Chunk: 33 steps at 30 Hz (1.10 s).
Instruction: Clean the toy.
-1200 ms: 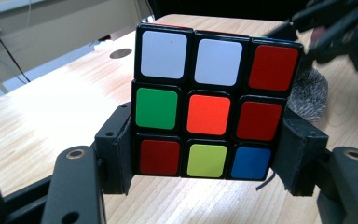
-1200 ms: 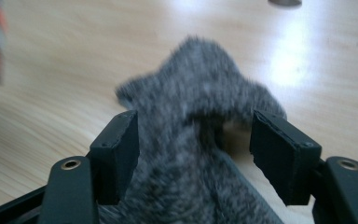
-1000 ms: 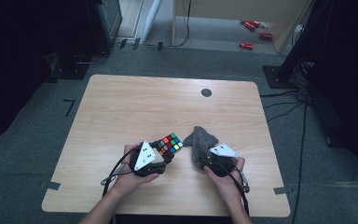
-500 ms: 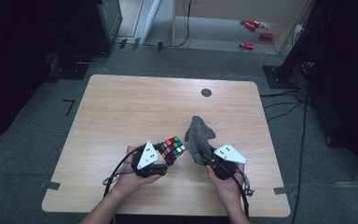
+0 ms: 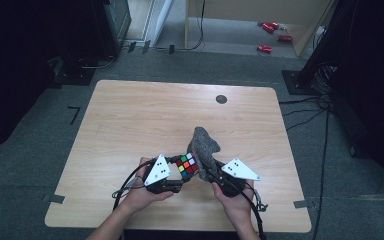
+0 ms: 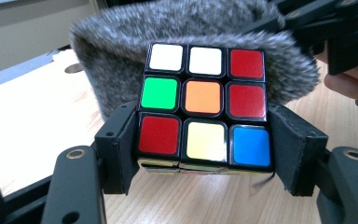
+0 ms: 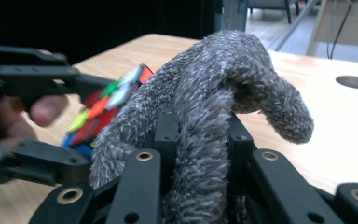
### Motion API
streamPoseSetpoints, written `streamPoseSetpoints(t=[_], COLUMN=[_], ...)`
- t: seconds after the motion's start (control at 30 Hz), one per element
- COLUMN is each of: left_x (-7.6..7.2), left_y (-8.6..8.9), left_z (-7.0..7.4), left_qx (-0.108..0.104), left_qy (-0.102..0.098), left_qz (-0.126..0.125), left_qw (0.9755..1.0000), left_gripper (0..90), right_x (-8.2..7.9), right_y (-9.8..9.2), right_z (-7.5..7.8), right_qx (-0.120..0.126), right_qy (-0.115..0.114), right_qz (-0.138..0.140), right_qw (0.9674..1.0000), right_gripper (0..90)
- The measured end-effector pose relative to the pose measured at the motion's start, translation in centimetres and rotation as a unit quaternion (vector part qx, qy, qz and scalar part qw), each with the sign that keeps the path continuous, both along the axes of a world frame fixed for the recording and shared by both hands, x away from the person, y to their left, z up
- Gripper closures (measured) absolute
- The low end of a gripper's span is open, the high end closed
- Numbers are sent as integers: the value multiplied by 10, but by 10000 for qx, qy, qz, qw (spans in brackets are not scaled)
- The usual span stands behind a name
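Observation:
A scrambled colour cube point(image 5: 187, 165) hangs just above the wooden table point(image 5: 130, 115) near its front edge, with my left gripper point(image 5: 180, 175) shut on it. In the left gripper view the black pads point(image 6: 121, 144) press the cube point(image 6: 205, 98) on both sides. My right gripper point(image 5: 211, 175) is shut on a grey fuzzy cloth point(image 5: 203, 145), which stands up and droops over right beside the cube. Its jaws have just been closing, with the cloth point(image 7: 223, 70) pinched between them at my right gripper point(image 7: 203, 135). The cloth touches or nearly touches the cube's far side.
A dark round hole point(image 5: 221, 99) sits in the table's far right part. Cables trail from both grippers over the front edge. Red items point(image 5: 265, 48) lie on the floor beyond the table, and dark equipment stands at both sides.
My right gripper has closed on the cloth and lifted it off the table, up and slightly right. The cloth now stands taller beside the cube. The left gripper and cube have stayed put.

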<state>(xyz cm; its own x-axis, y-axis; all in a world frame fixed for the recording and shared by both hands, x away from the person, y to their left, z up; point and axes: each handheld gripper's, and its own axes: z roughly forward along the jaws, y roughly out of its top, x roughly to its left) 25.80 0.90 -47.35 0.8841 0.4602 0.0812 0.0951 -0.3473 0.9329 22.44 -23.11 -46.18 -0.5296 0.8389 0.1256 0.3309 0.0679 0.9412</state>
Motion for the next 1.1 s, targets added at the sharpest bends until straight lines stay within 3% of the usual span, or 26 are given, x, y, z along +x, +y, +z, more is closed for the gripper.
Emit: streamPoseSetpoints(t=[0.13, 0.23, 0.33, 0.37, 0.47, 0.53, 0.63, 0.73, 0.8, 0.87, 1.1], left_x=[-1, -3, -4, -4, -3, -3, -4, -5, -5, -4, -5], left_y=[-4, -4, -3, -1, -1, -2, -3, -2, -1, 0, 1], left_z=[-3, -1, -1, 2, 3, 1, 2, 3, 3, 5, 6], left_qx=[119, 105, 104, -33, -64, 45, 16, 58, -19, -6, -167], left_qy=[-30, -103, -124, -103, -94, -125, -160, -201, -173, -185, -165], left_qz=[-2, 5, 2, -30, -34, 14, -68, -44, -32, 9, -76], left_qw=[9999, 9999, 9999, 9999, 9999, 9999, 9998, 9998, 9998, 9998, 9997], left_gripper=[349, 350, 350, 350, 350, 350, 350, 350, 350, 351, 350], right_x=[-7, -11, -6, -4, 0, -3, -10, -10, -5, -3, -6], right_y=[7, 12, 7, 5, -1, -1, 6, 9, 5, 1, -1], right_z=[12, 17, 11, 8, 2, 8, 19, 17, 11, 6, 12], right_qx=[59, -87, -35, -91, 32, 87, 100, 94, -56, -7, 161], right_qy=[-286, -446, -298, -189, -8, -152, -420, -415, -256, -112, -333], right_qz=[194, 220, 126, 48, -50, -26, 198, 165, 31, -67, -49], right_qw=[9994, 9987, 9995, 9998, 10000, 9998, 9989, 9990, 9997, 9999, 9993], right_gripper=[736, 732, 732, 733, 733, 732, 731, 731, 731, 731, 729])
